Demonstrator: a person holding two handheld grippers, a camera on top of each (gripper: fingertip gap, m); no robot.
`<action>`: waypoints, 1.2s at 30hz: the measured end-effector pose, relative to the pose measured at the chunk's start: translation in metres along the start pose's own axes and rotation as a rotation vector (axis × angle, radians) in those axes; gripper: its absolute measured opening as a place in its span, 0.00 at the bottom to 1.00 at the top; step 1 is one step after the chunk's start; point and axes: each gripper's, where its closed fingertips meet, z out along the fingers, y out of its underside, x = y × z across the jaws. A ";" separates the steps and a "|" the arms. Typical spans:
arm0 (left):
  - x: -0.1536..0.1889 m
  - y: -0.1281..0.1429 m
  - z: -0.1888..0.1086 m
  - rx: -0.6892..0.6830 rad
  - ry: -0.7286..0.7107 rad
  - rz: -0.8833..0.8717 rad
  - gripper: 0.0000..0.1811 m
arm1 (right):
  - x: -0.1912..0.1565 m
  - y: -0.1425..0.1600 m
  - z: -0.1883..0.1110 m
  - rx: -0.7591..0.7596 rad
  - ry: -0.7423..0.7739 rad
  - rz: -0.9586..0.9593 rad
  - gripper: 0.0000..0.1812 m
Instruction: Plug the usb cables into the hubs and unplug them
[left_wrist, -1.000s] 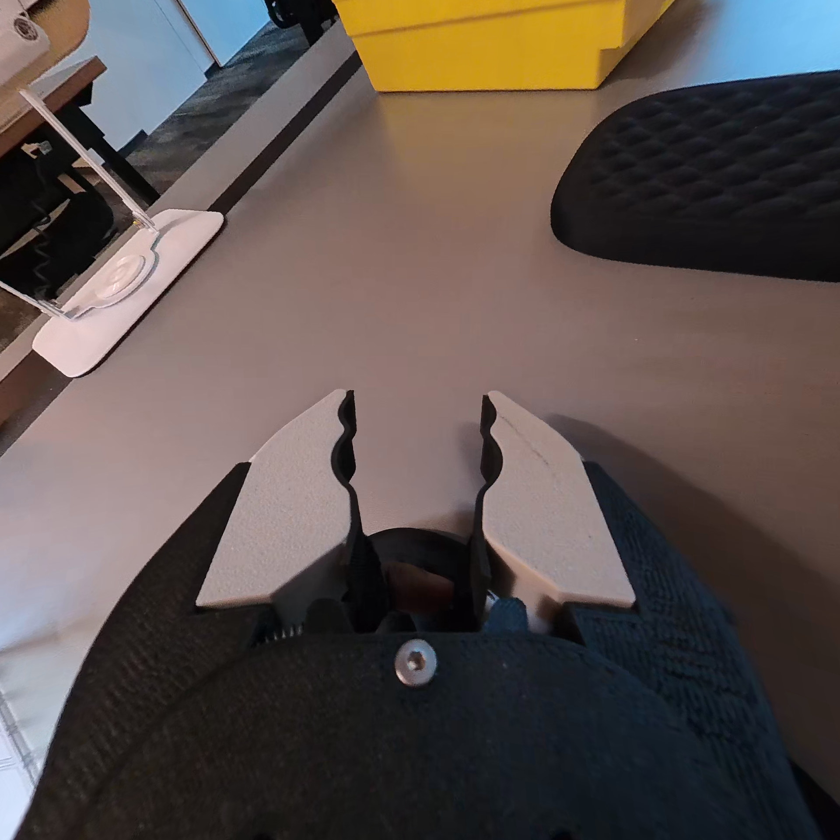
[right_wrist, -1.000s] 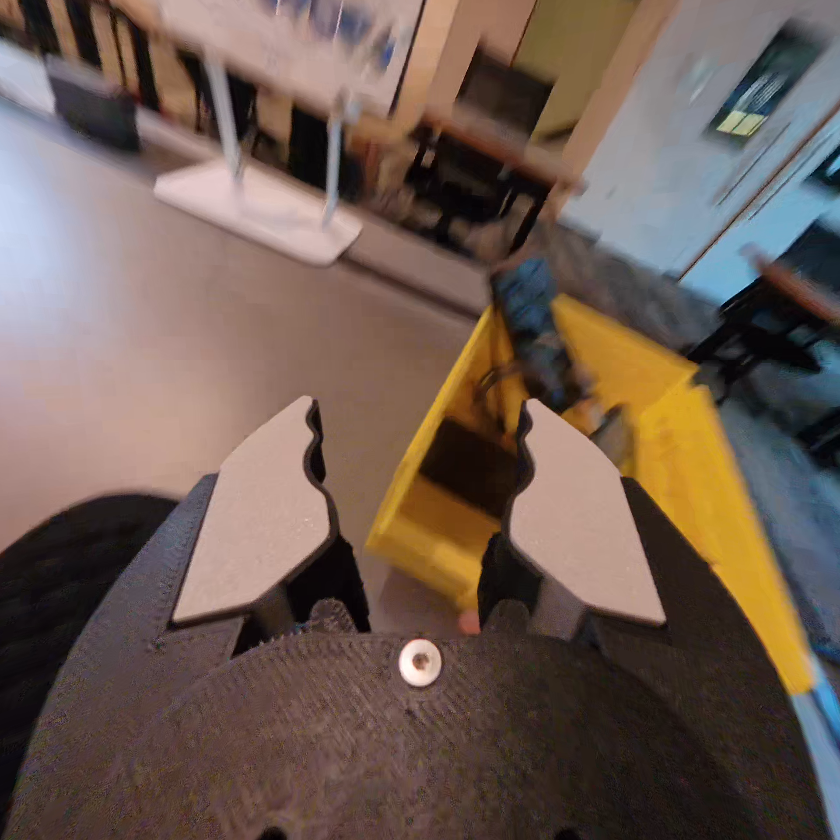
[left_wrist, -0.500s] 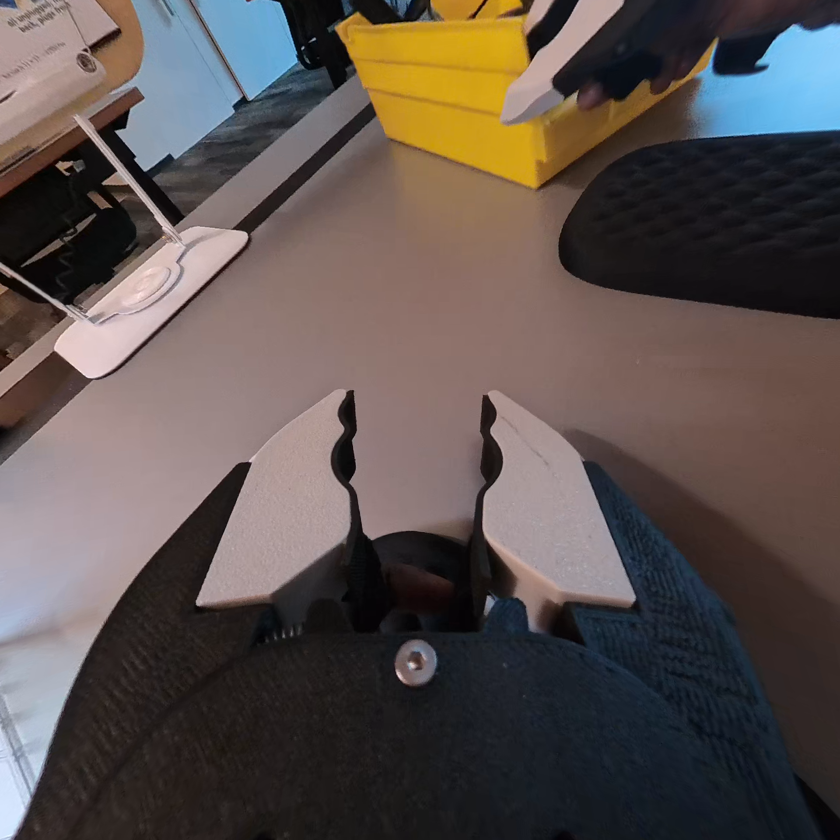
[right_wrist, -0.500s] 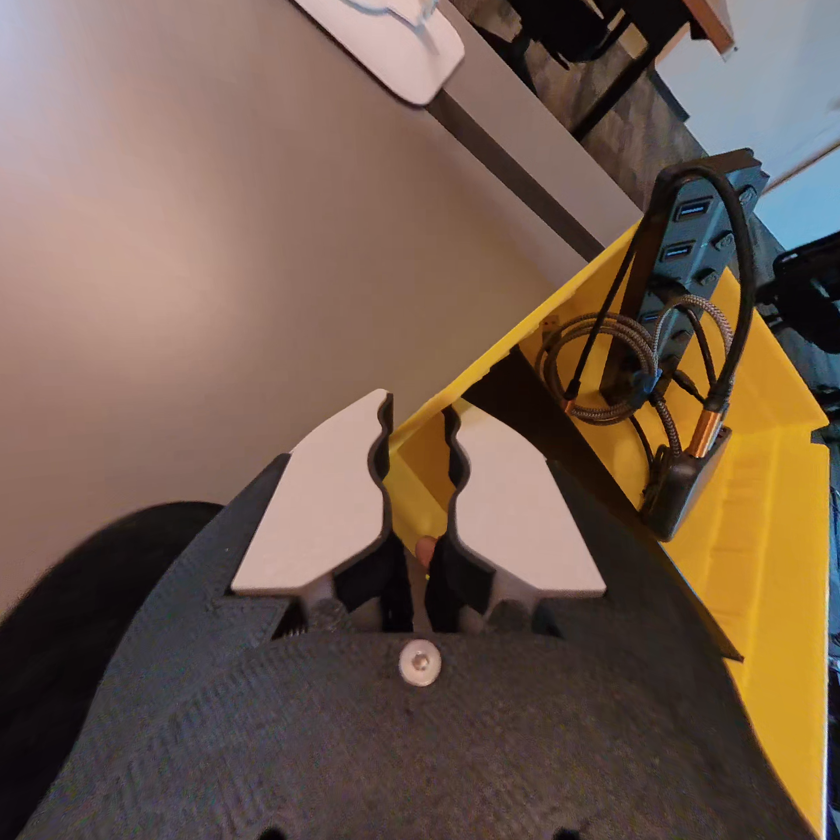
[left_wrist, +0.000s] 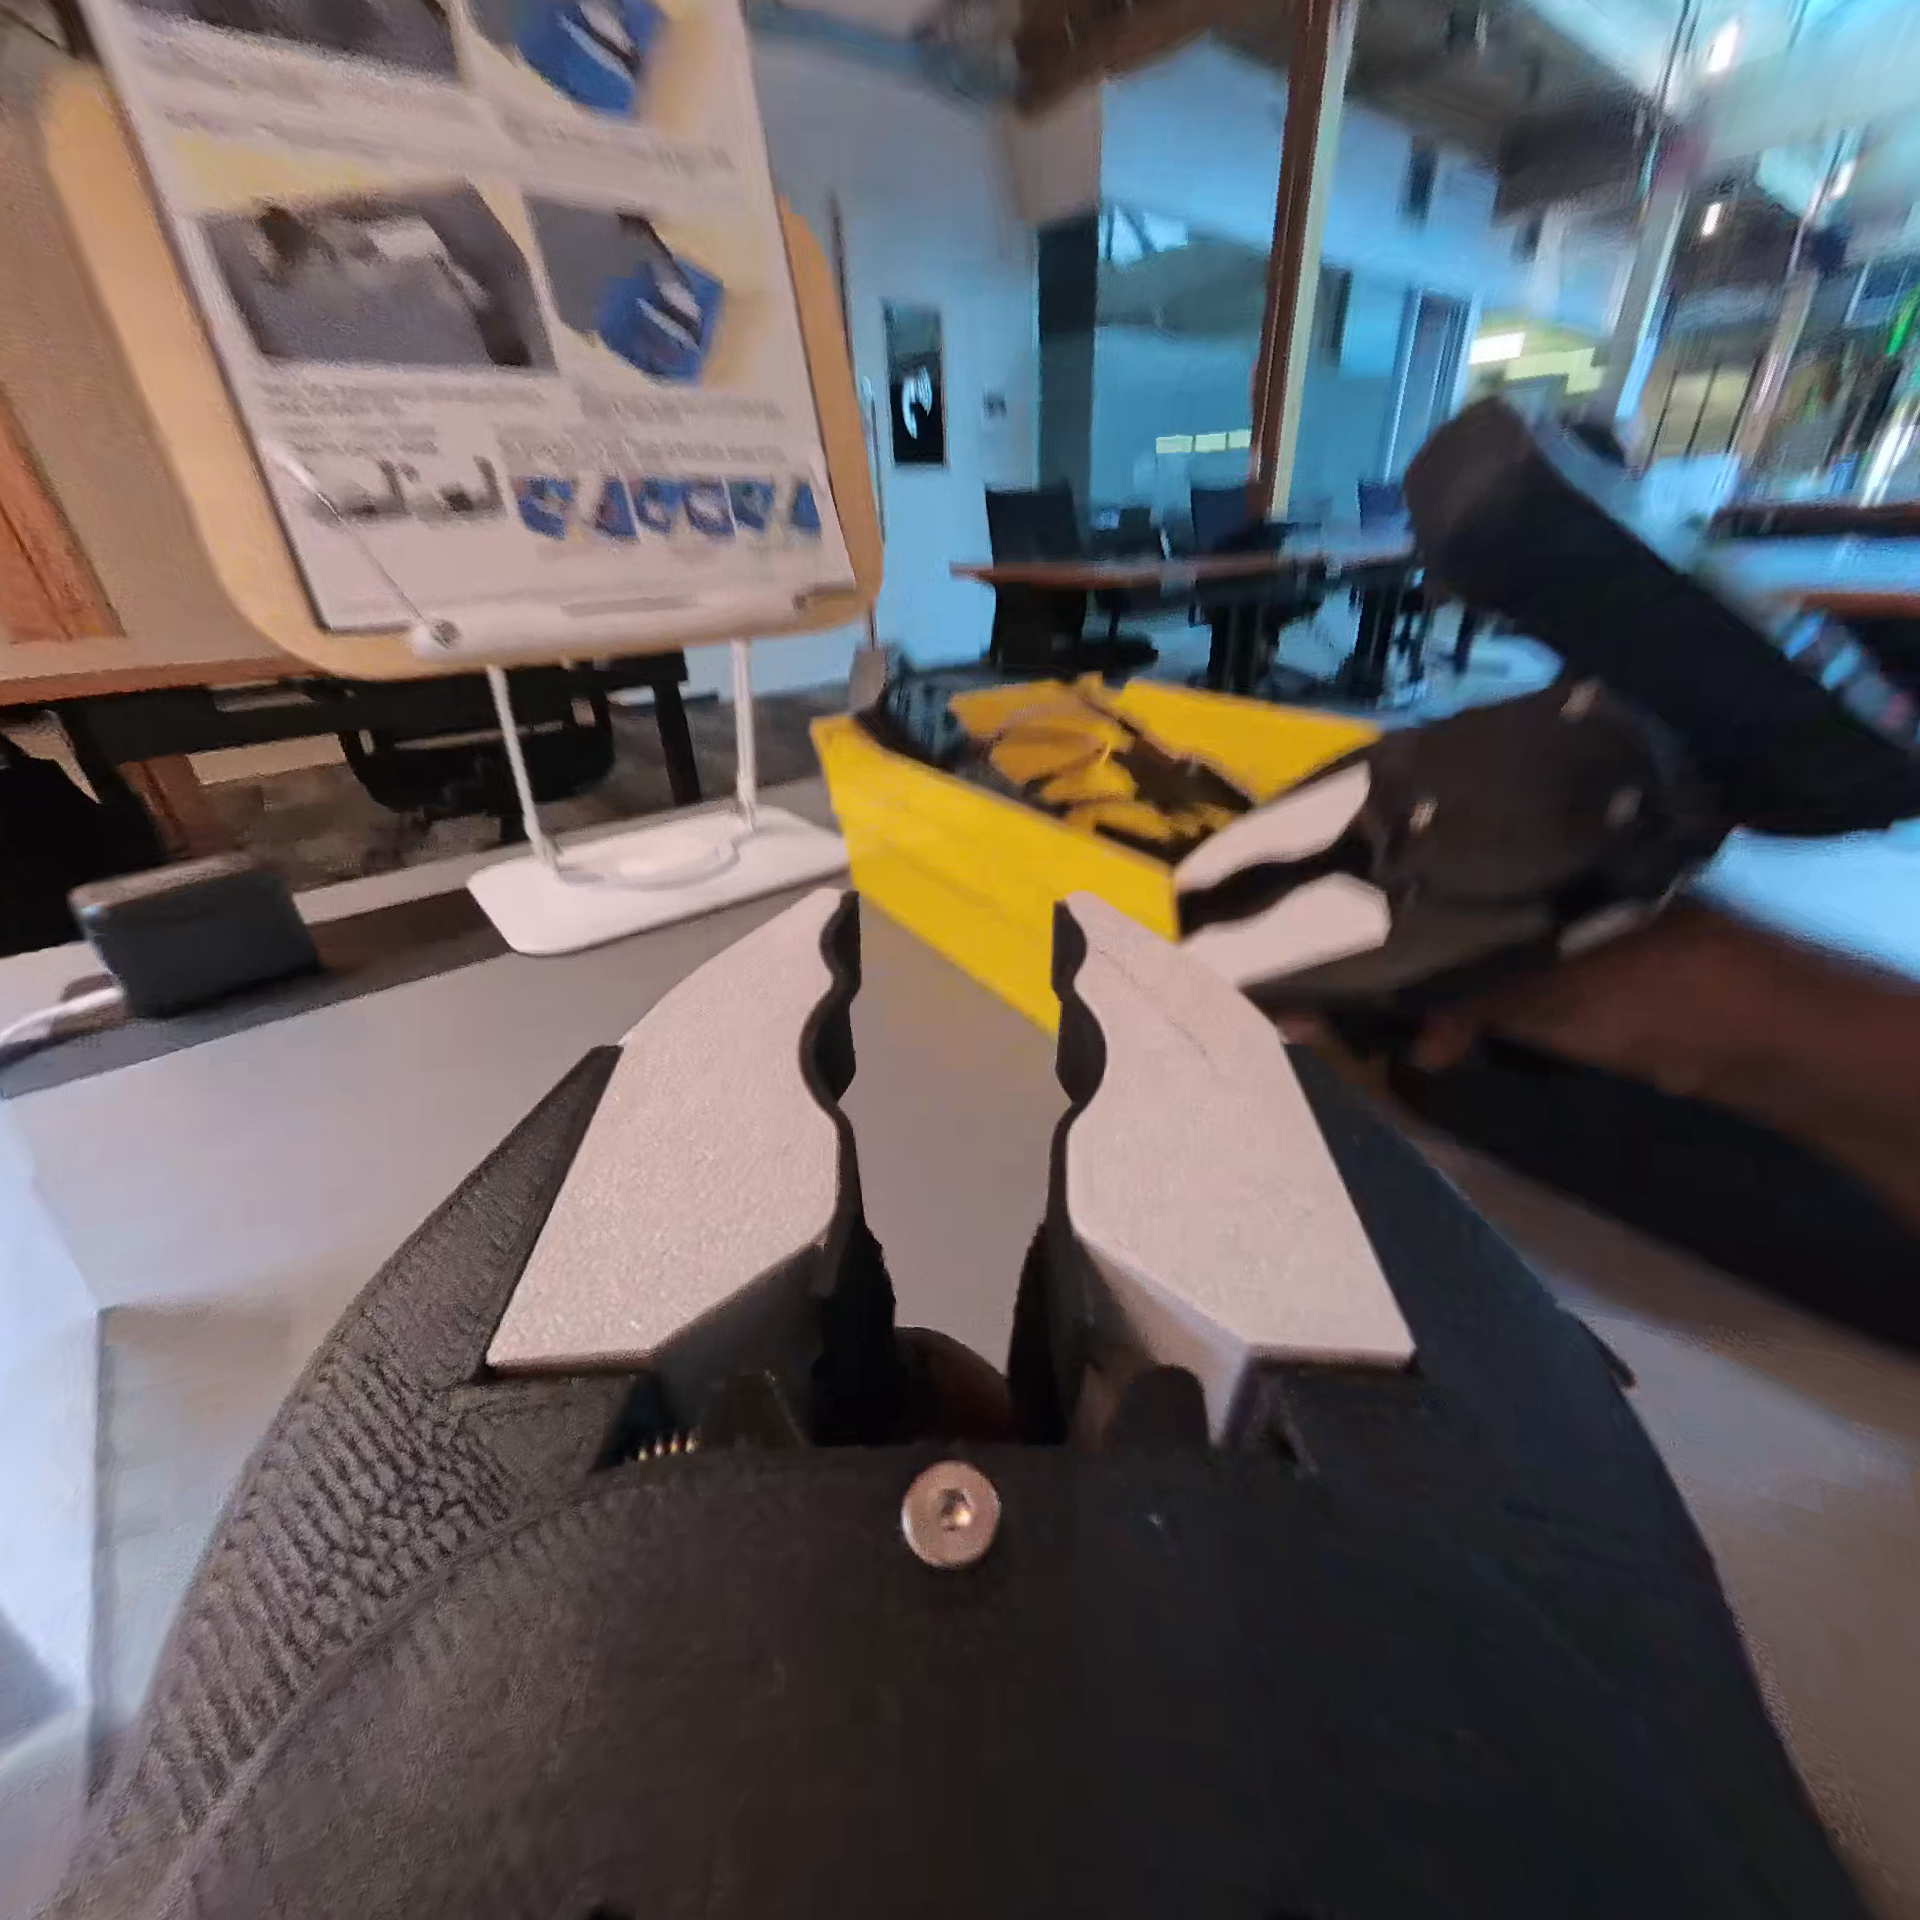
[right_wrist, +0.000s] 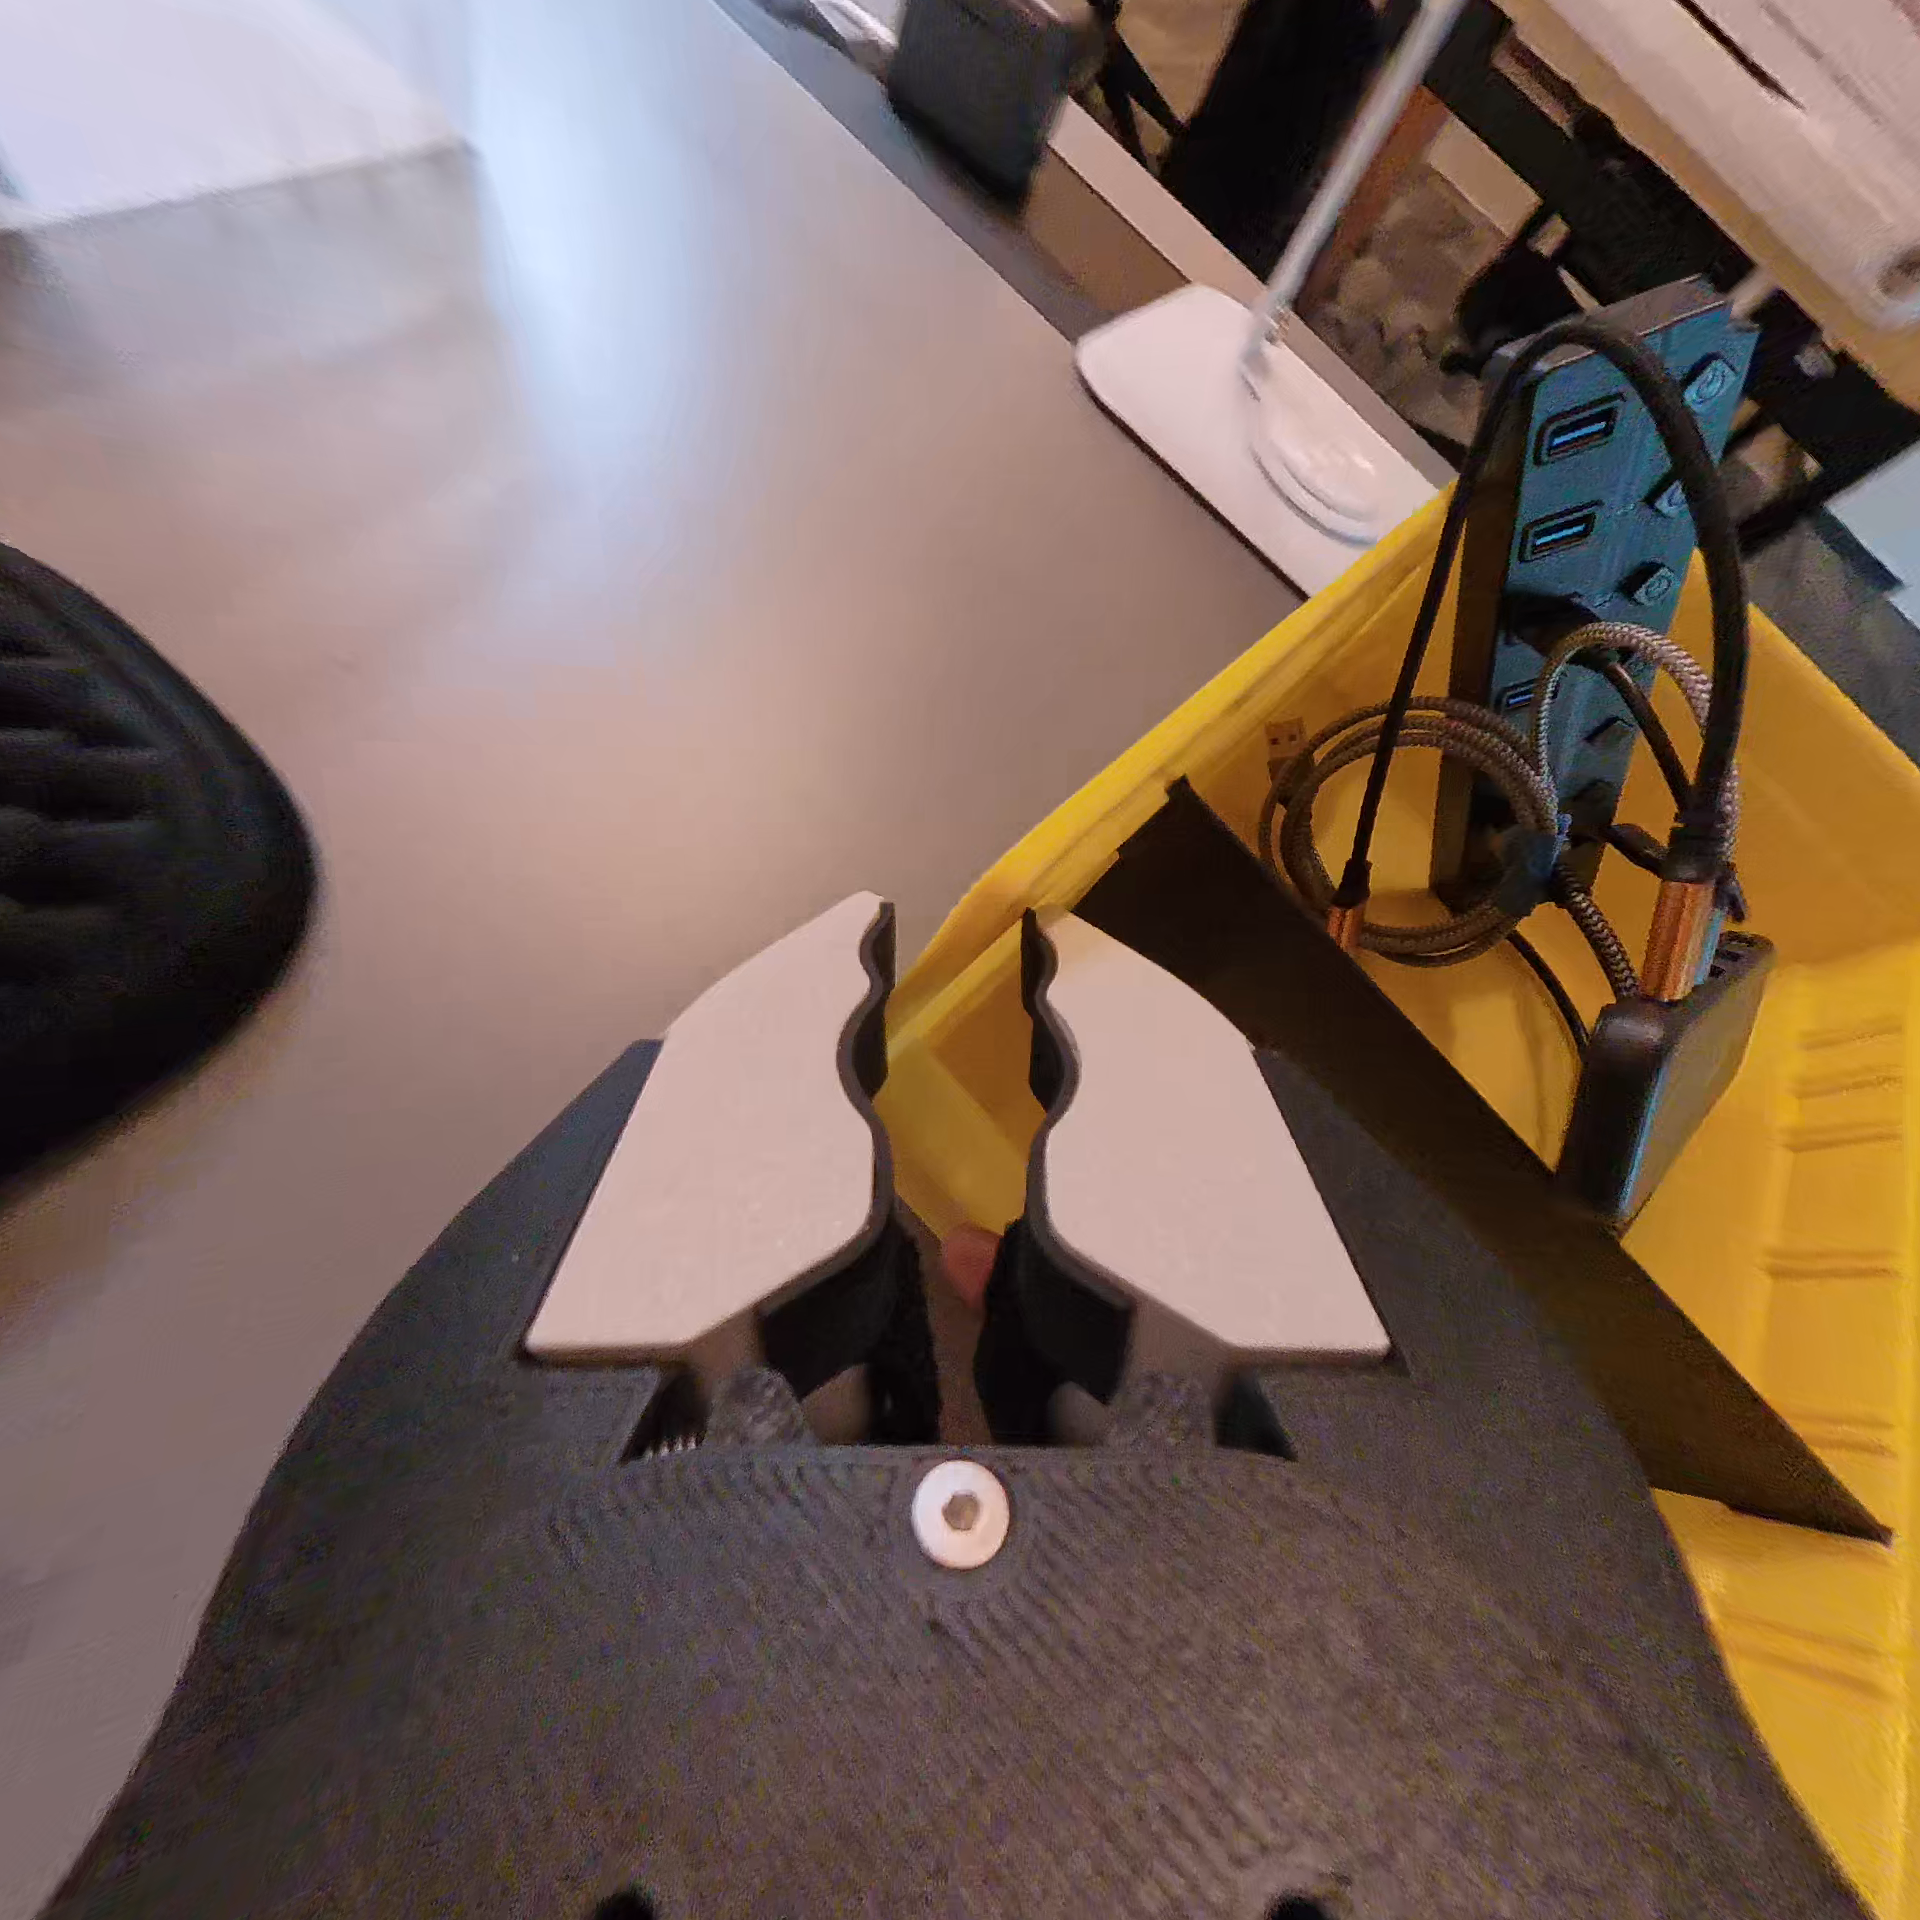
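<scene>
1. While its wavy-edged grey fingers straddle the yellow plastic bin's (right_wrist: 1039, 914) corner wall, the right gripper (right_wrist: 956, 925) stays narrowly parted, pinching nothing.
2. Inside lean a ported hub (right_wrist: 1600, 540) and coiled braided cables (right_wrist: 1392, 831).
3. The left gripper (left_wrist: 956, 925) hovers spread, empty, above the smooth table (left_wrist: 312, 1122).

Both the left gripper (left_wrist: 954, 914) and right gripper (right_wrist: 954, 920) have textured black printed bodies, a silver hex screw, and pale grey fingers with wavy black inner edges.

Open-plan office: rows of desks (left_wrist: 1195, 582), chairs (left_wrist: 1023, 561), glass partitions (left_wrist: 1174, 343).
</scene>
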 end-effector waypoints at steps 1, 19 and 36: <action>-0.004 -0.016 -0.007 0.035 -0.002 -0.016 0.20 | -0.010 -0.007 0.003 0.014 -0.021 -0.011 0.13; -0.250 0.006 -0.269 -0.634 -0.966 0.146 0.38 | -0.185 -0.120 -0.010 0.419 -0.592 -0.089 0.25; -0.213 0.067 -0.249 -0.744 -0.631 -0.204 0.17 | -0.232 -0.124 0.003 0.289 -0.601 0.053 0.24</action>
